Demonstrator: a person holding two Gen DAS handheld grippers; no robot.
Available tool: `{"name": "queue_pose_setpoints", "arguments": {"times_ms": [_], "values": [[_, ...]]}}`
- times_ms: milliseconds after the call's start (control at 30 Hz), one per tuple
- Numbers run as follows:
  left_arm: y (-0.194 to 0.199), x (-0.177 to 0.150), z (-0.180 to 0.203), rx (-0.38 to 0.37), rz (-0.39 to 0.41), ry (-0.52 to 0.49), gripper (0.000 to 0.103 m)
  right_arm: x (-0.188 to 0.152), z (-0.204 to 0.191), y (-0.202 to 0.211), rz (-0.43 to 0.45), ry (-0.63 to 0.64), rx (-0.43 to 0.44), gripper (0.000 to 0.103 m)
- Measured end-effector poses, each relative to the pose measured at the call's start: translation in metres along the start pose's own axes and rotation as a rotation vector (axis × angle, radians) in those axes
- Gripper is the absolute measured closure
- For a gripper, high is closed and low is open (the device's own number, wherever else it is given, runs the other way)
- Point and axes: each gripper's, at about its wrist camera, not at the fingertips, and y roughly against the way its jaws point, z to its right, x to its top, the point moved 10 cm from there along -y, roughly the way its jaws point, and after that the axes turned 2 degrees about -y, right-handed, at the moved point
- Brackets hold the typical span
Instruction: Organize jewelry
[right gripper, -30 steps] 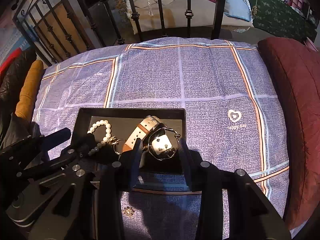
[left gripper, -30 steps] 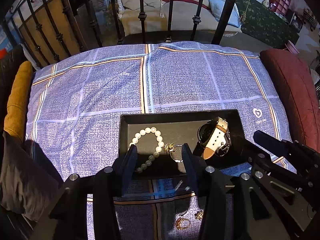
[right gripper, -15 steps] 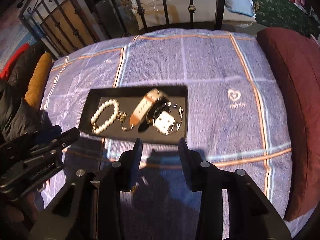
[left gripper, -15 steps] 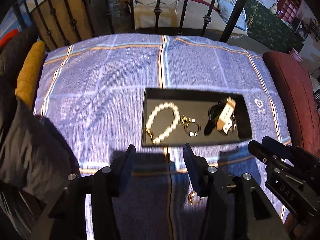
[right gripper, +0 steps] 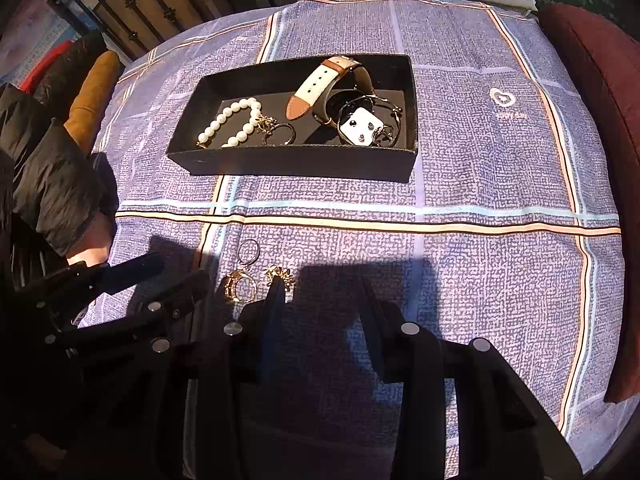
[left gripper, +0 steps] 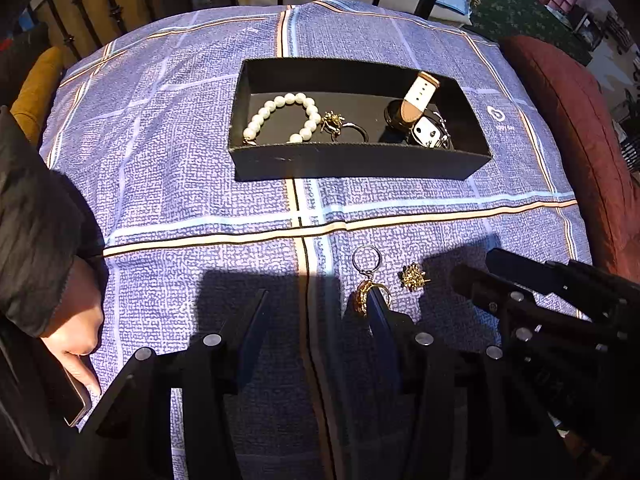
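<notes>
A: In the left wrist view, where did the jewelry lie?

B: The black tray (left gripper: 360, 160) sat on the blue plaid bedspread (left gripper: 180, 152), well clear of the bed's edges. It held a pearl bracelet (left gripper: 280, 118), a small gold piece hooked to a ring (left gripper: 340, 126) and a white-strapped watch (left gripper: 418, 110). Nearer the camera, three loose pieces lay on the cloth: a silver ring (left gripper: 367, 258), a gold ring (left gripper: 366, 300) and a gold earring (left gripper: 414, 276).

A: And the left gripper (left gripper: 316, 312)?

B: Its jaws stood spread with only cloth between them. The right-hand finger overlapped the gold ring, so contact could not be told. Open cloth lay between the loose pieces and the tray's near wall.

A: Anything cut off?

B: The tray's near wall hid part of the bracelet and watch. A hand (left gripper: 76, 332) under a dark sleeve showed at the left margin.

A: The right wrist view?

B: The right gripper (right gripper: 324, 296) was also spread, gripping nothing. The earring (right gripper: 280, 276) lay just beside its left finger, the gold ring (right gripper: 239, 286) and silver ring (right gripper: 249, 250) a little further left. The tray (right gripper: 296, 164) stood beyond; a maroon cushion (right gripper: 600, 120) bordered the right side. The shadow blurred the gold pieces' detail.
</notes>
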Motion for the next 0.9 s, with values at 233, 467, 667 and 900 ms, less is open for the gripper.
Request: {"name": "queue_pose_setpoints", "arguments": {"times_ms": [233,467,667,900], "values": [[-0.013,-0.007,0.014,-0.034,-0.01,-0.091,0.053,0.008,-0.001,-0.007,-0.04,-0.005,0.059,0.065],[-0.025,-0.009,0.023,-0.058,-0.019,-0.126,0.048,-0.002,-0.024,-0.022,-0.125,0.082,0.101,0.065],[-0.034,-0.013,0.024,-0.02,-0.058,-0.166,0.052,-0.006,-0.027,-0.039,-0.181,0.1,0.099,0.089],[-0.032,-0.009,0.001,-0.011,-0.074,-0.085,0.094,-0.005,-0.024,-0.039,-0.177,0.063,0.105,0.09]]}}
